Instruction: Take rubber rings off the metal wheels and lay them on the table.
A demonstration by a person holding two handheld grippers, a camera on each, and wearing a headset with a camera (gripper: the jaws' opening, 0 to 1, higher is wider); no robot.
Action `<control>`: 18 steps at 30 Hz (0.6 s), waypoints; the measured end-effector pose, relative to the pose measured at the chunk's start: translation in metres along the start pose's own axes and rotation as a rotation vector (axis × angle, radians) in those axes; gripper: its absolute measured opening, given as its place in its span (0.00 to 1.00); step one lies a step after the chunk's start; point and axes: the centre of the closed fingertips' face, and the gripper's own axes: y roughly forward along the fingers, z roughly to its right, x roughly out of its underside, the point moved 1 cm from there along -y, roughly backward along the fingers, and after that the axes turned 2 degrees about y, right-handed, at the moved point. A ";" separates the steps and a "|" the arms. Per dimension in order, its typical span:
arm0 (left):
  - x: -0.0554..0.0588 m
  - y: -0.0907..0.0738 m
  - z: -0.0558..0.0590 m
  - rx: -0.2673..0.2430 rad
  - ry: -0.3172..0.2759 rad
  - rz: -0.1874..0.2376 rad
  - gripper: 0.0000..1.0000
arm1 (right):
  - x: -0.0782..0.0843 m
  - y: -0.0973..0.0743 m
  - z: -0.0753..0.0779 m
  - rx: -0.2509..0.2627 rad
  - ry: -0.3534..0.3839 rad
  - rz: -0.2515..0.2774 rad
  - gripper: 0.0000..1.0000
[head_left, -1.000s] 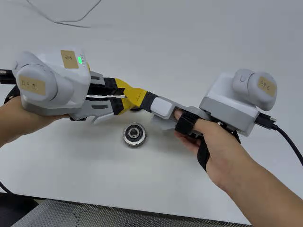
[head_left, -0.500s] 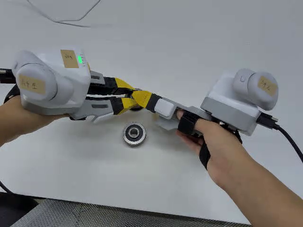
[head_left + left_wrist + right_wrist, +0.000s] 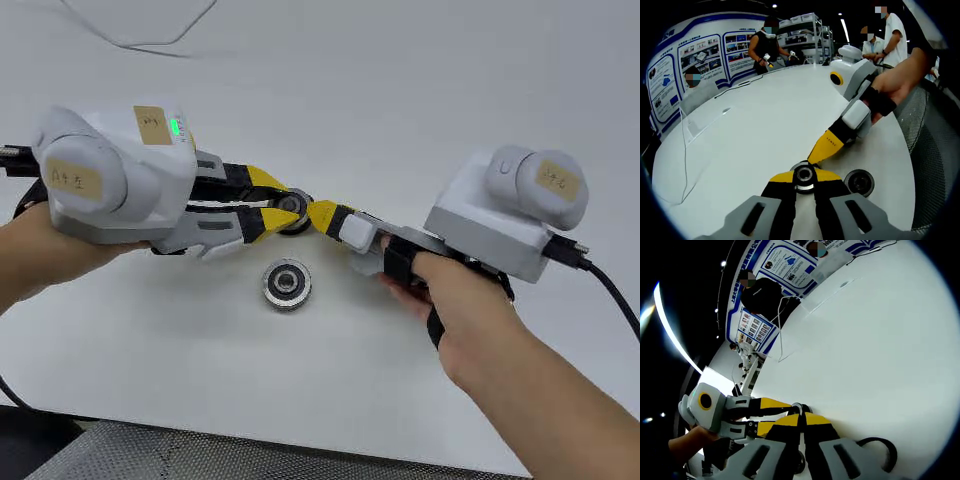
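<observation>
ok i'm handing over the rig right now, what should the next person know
Left tongs: shut on a small metal wheel with a black rubber ring.
Right tongs: shut, tips at that wheel's rim; whether they pinch the ring is unclear.
A second ringed metal wheel lies on the white table, just nearer the person.
Done: nothing certain; both wheels look ringed.
Left: strip both rings, lay them on the table.

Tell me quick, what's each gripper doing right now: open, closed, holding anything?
Left gripper: closed on a metal wheel.
Right gripper: closed, tips at that wheel's rim; whether it grips anything cannot be told.
</observation>
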 end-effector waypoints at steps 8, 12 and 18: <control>0.000 0.000 0.000 -0.002 0.002 -0.004 0.13 | 0.000 -0.001 0.000 0.025 0.063 -0.023 0.01; 0.000 0.000 0.000 -0.005 0.002 -0.006 0.13 | 0.000 -0.001 -0.002 0.026 0.081 -0.029 0.01; 0.000 0.000 0.001 -0.007 0.002 -0.010 0.13 | 0.000 -0.001 -0.004 0.013 0.104 -0.031 0.01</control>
